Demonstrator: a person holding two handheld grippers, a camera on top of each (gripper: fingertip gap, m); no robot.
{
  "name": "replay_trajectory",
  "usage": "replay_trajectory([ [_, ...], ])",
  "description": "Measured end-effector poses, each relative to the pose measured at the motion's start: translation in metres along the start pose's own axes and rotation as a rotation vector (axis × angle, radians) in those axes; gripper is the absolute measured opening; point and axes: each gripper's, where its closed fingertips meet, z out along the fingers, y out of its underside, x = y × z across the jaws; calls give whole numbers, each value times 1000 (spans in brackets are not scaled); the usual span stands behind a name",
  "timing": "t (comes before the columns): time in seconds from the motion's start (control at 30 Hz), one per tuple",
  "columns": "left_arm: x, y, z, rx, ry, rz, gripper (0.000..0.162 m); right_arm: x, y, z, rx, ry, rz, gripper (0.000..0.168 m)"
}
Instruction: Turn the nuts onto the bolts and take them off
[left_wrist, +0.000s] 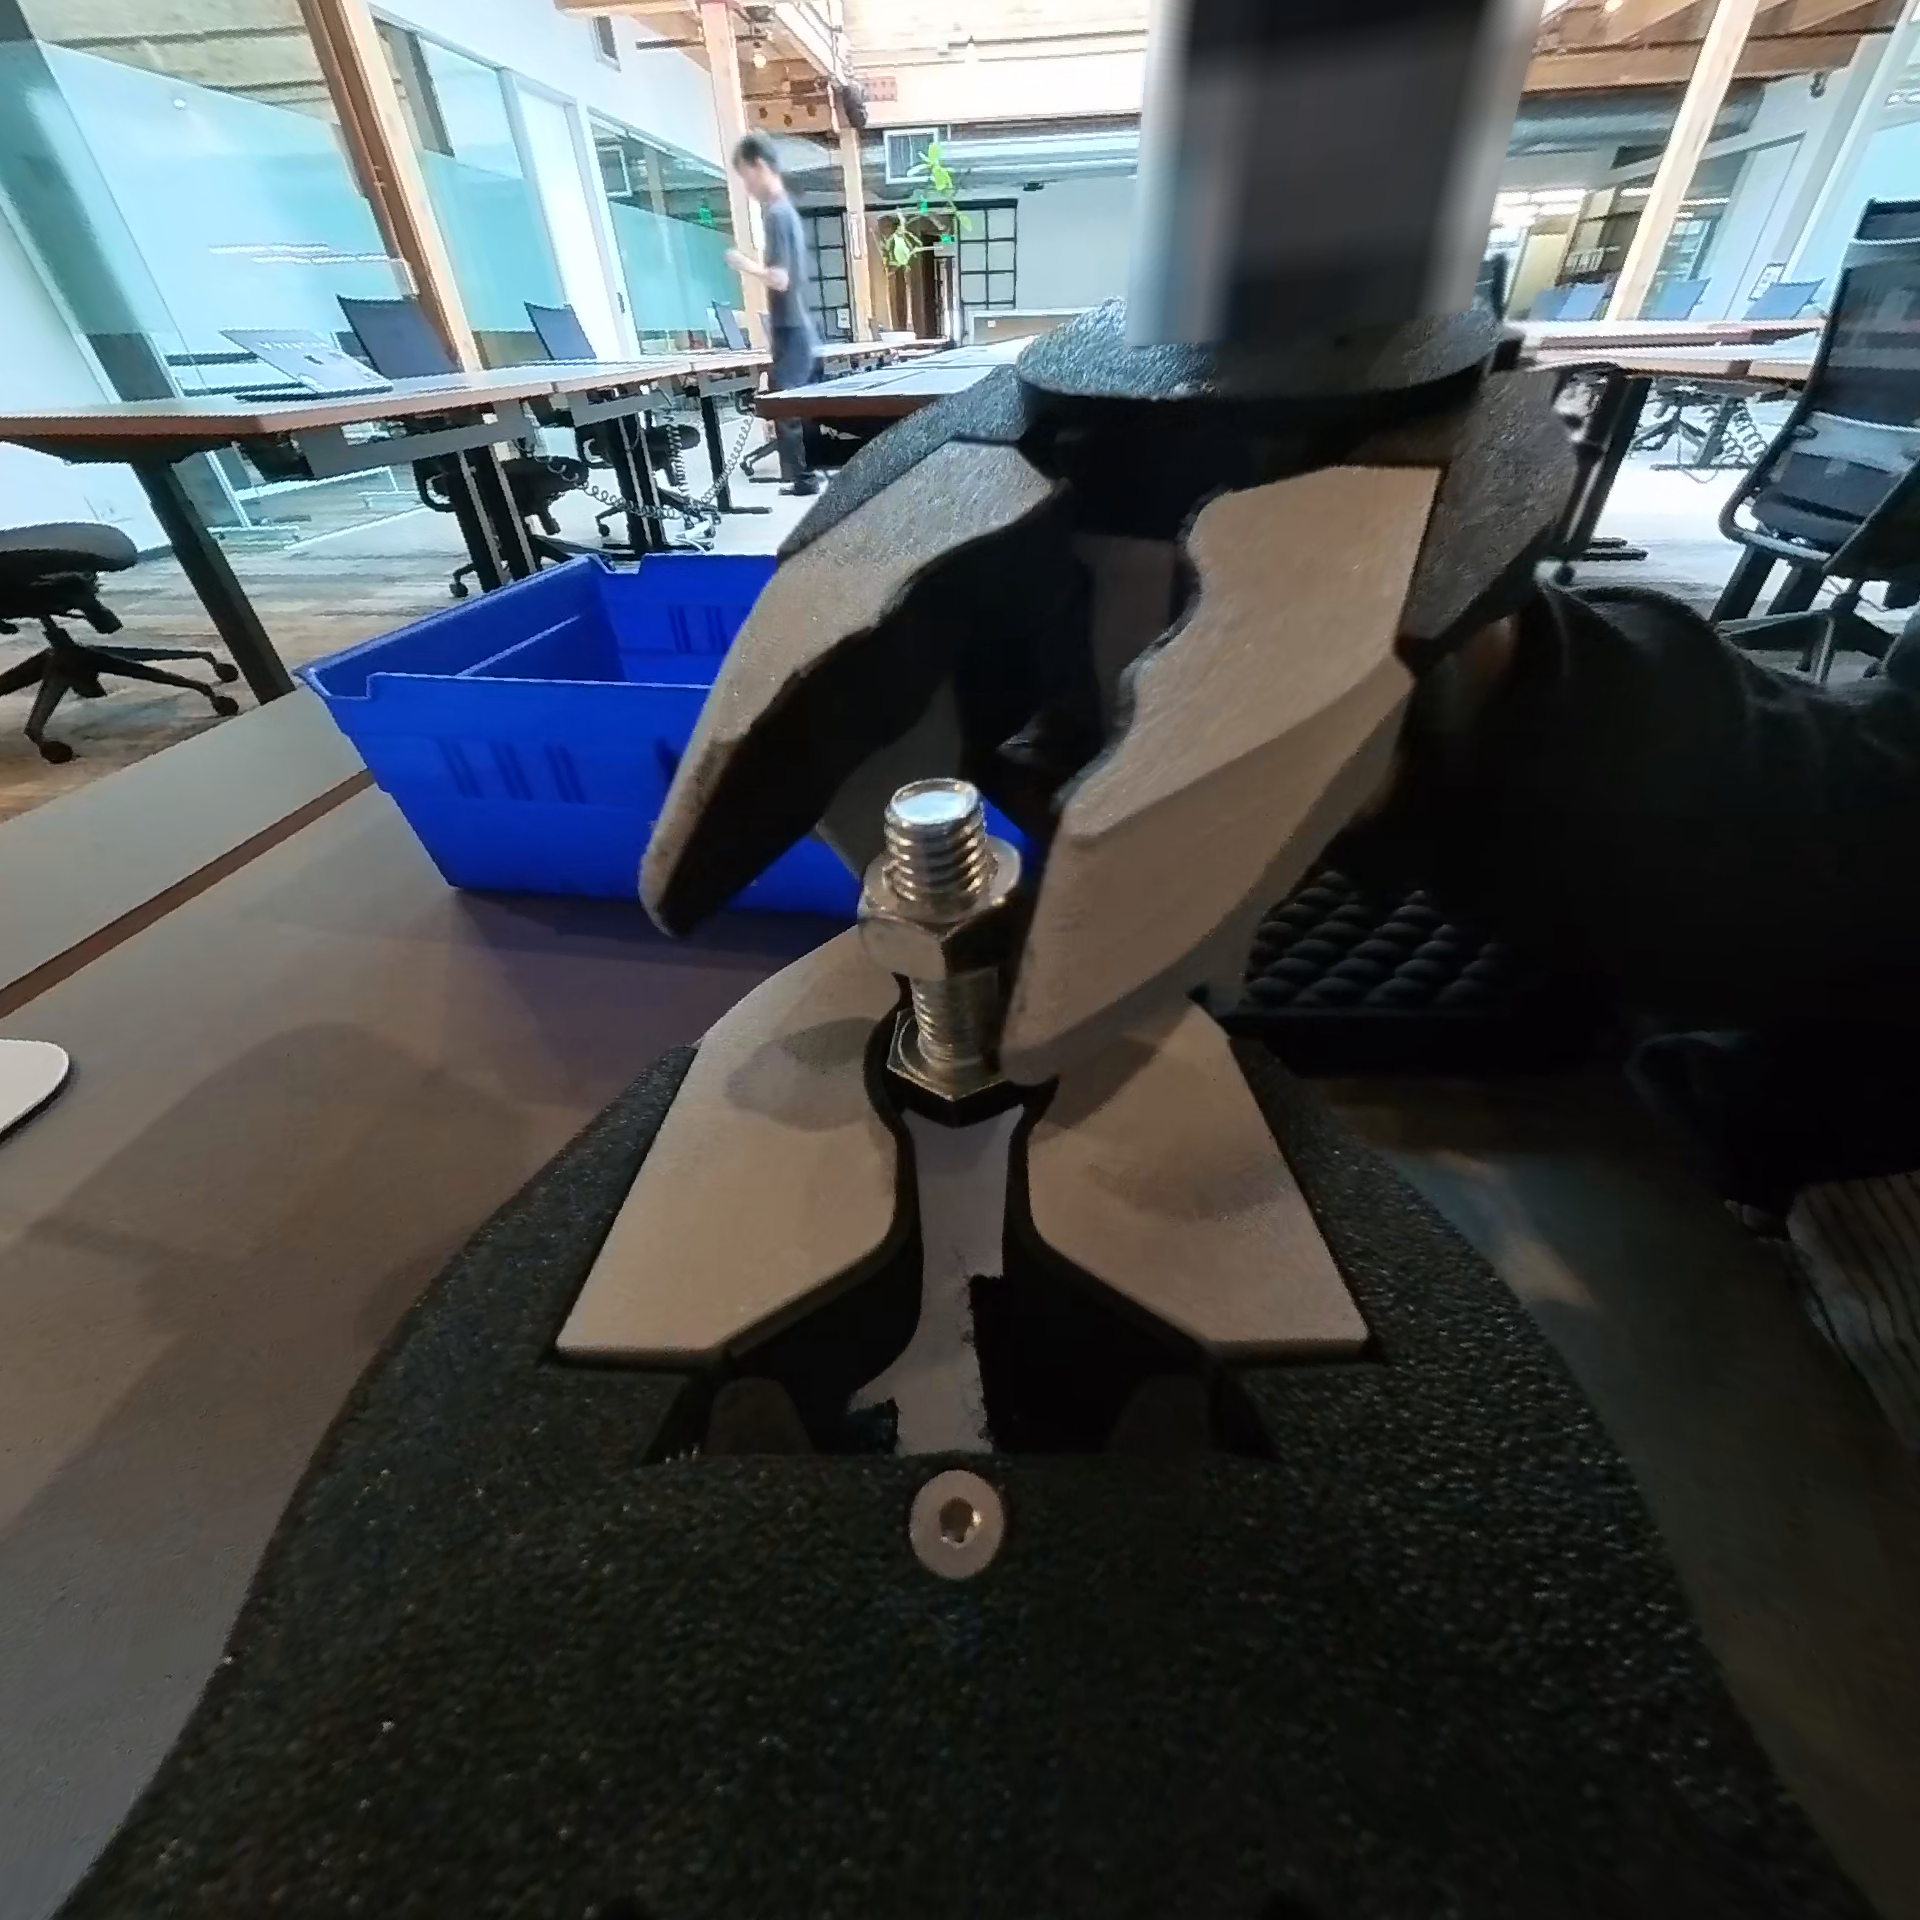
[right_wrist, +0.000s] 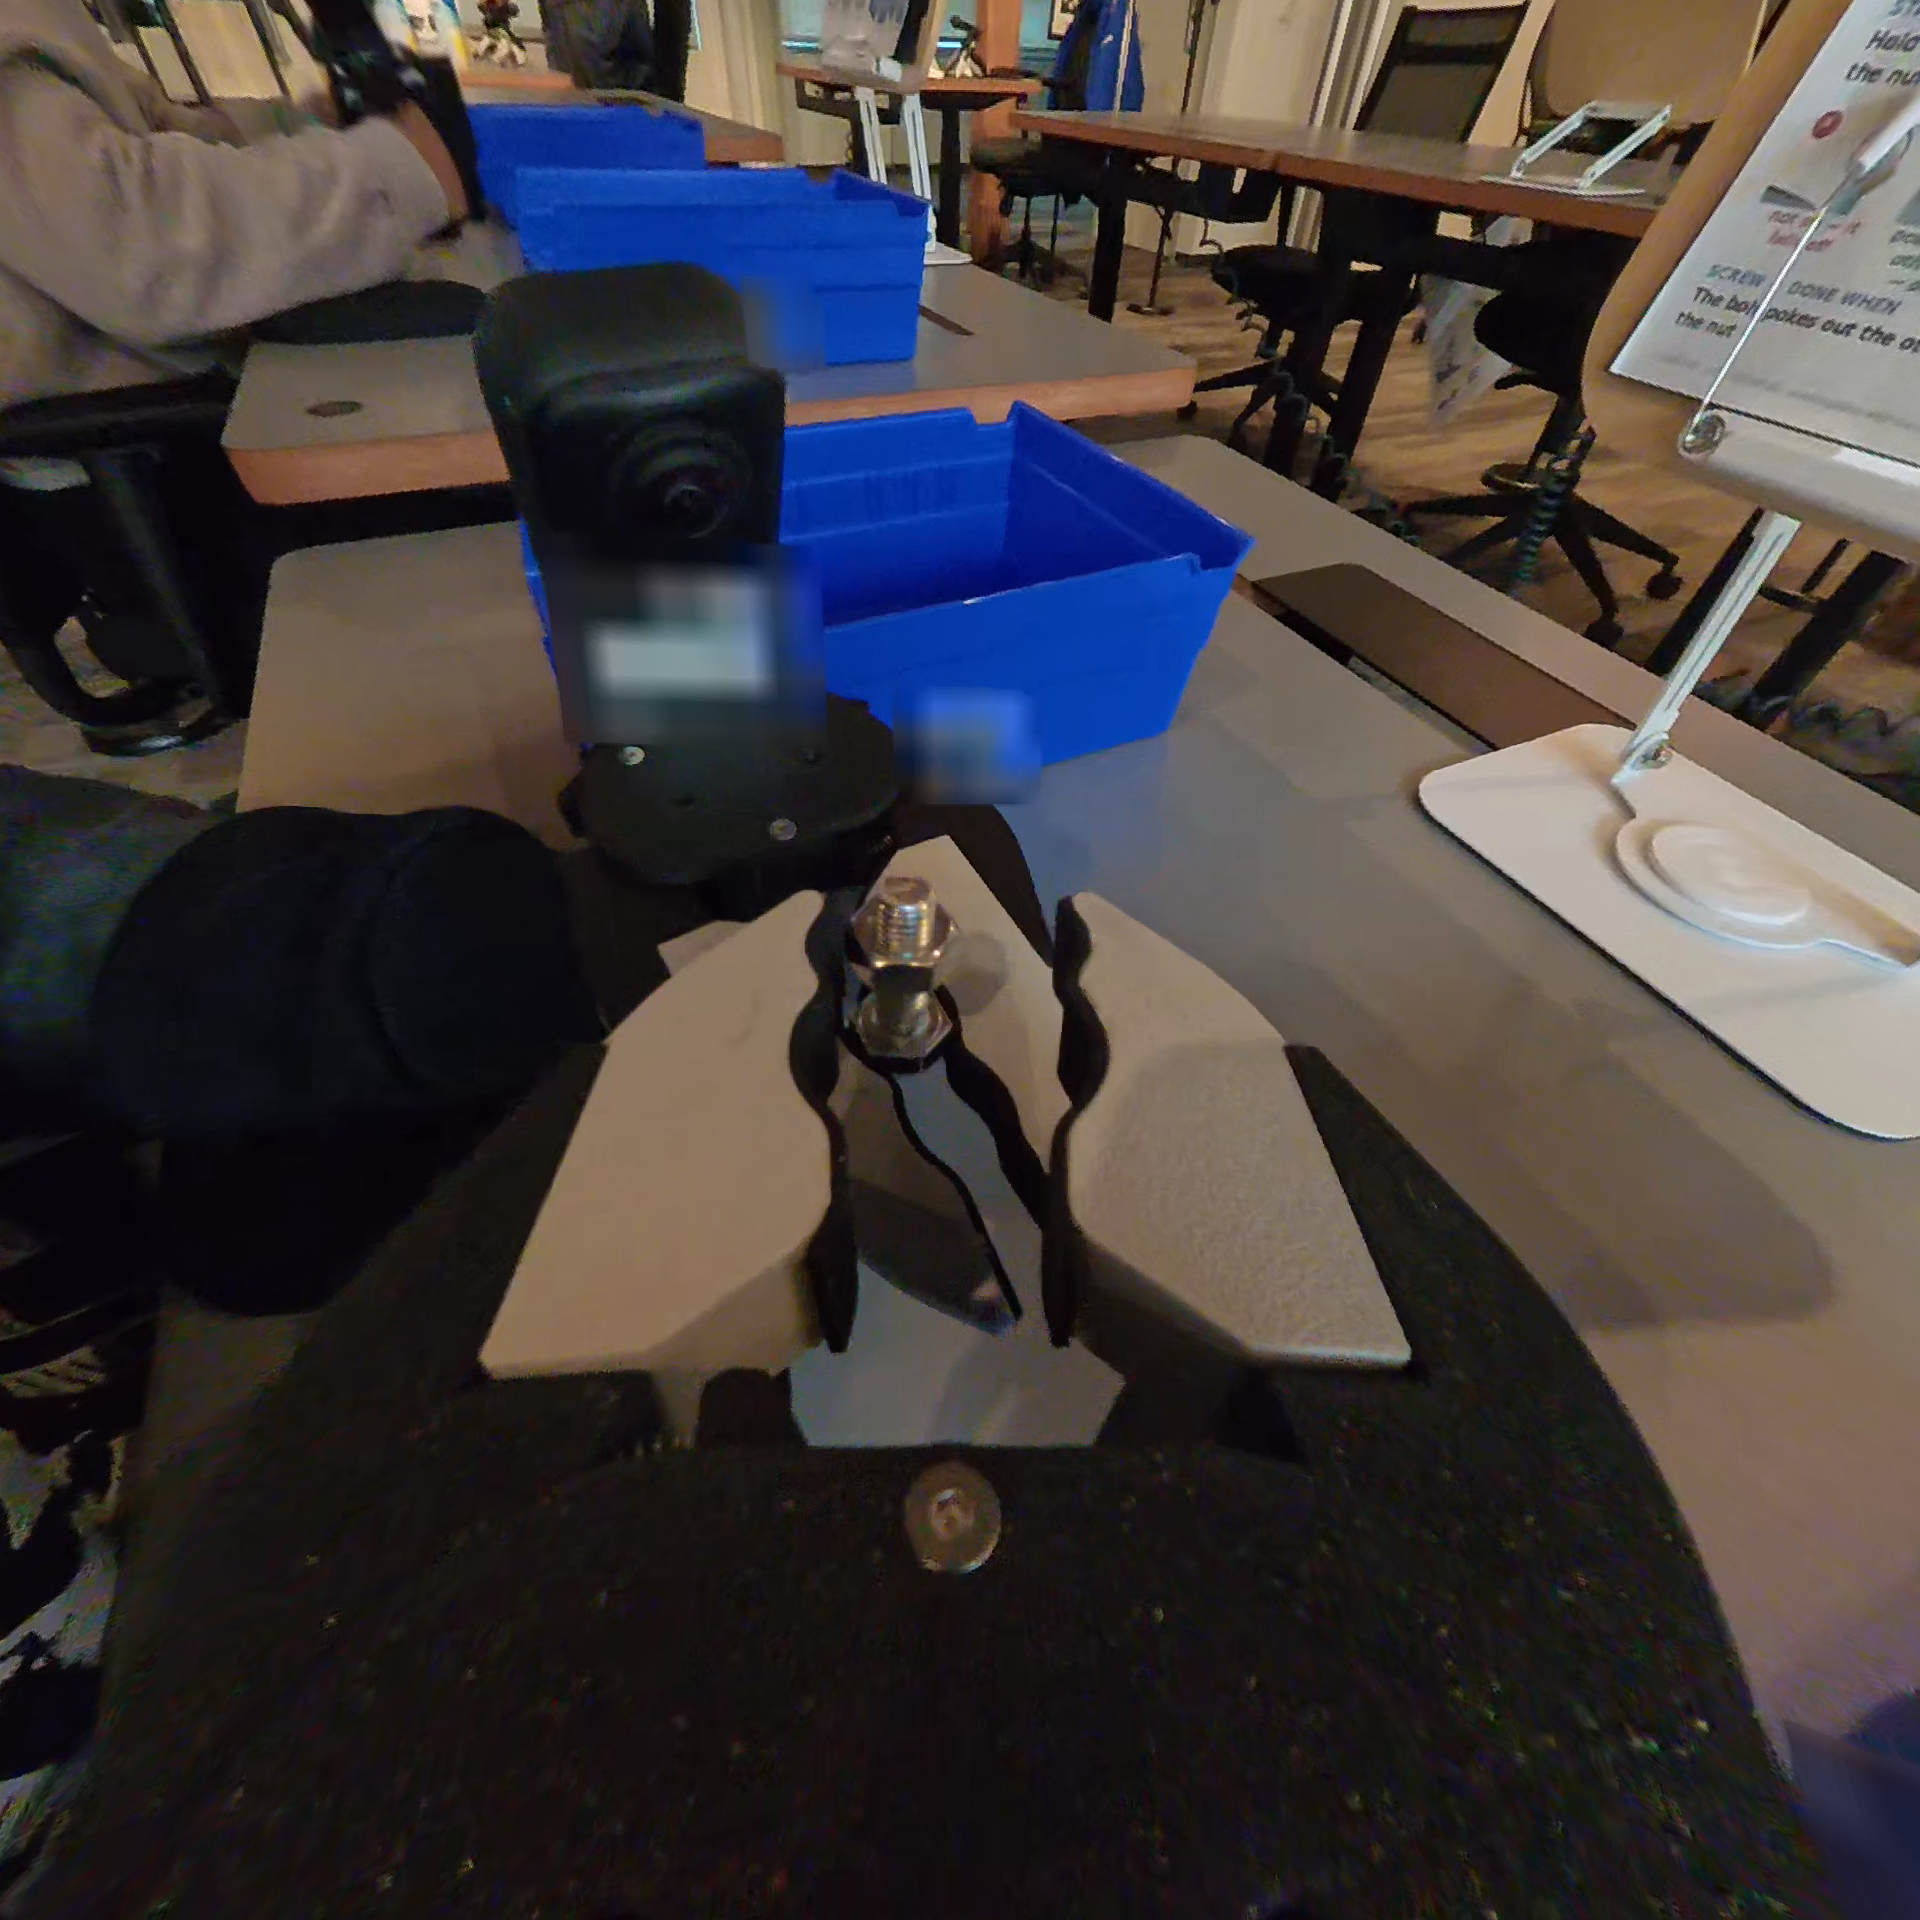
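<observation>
One steel bolt (left_wrist: 940, 940), threaded shank upright, stands over the grey table (left_wrist: 260, 1039) with its hexagonal head (left_wrist: 935, 1070) downward. The head is pinched at the tips of the left gripper (left_wrist: 951, 1081), whose two grey fingers (left_wrist: 769, 1164) are drawn together on it. One hexagonal nut (left_wrist: 930, 920) sits partway down the bolt's thread, several turns of thread showing above it and a short stretch of shank below. The right gripper (left_wrist: 842, 914) comes down on the bolt from above with its fingers spread: one finger (left_wrist: 1195, 810) lies against the nut's side, the other (left_wrist: 831, 696) stands clear of the bolt. In the right wrist view the same bolt (right_wrist: 899, 971) shows between that gripper's parted fingers (right_wrist: 696, 1153). A black-gloved hand (right_wrist: 332, 1029) holds the left gripper just beside the bolt. A blue plastic bin (left_wrist: 540, 727) rests on the table behind the bolt. A white stand (right_wrist: 1683, 894) carrying a printed sheet is well apart from the bolt, on the same table.
</observation>
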Motion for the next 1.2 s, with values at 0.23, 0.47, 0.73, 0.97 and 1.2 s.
replay_trajectory([
  [0.23, -1, -1, -1, 4, -2, -5, 12, 7, 3, -22, 2, 37, -20, 28],
  [0.47, 0, 0, 0, 1, -1, 0, 12, 12, -4, -34, 55, 54, -12, 5],
  [0.73, 0, 1, 0, -8, -3, 4, 12, -6, 0, -5, 15, -20, -9, 36],
  [0.97, 0, 1, 0, -5, 1, 4, 12, -2, 2, -6, -1, -14, -12, 28],
  [1.2, 0, 0, 0, -2, 2, 1, 12, 12, -4, -38, 51, 43, -13, 0],
])
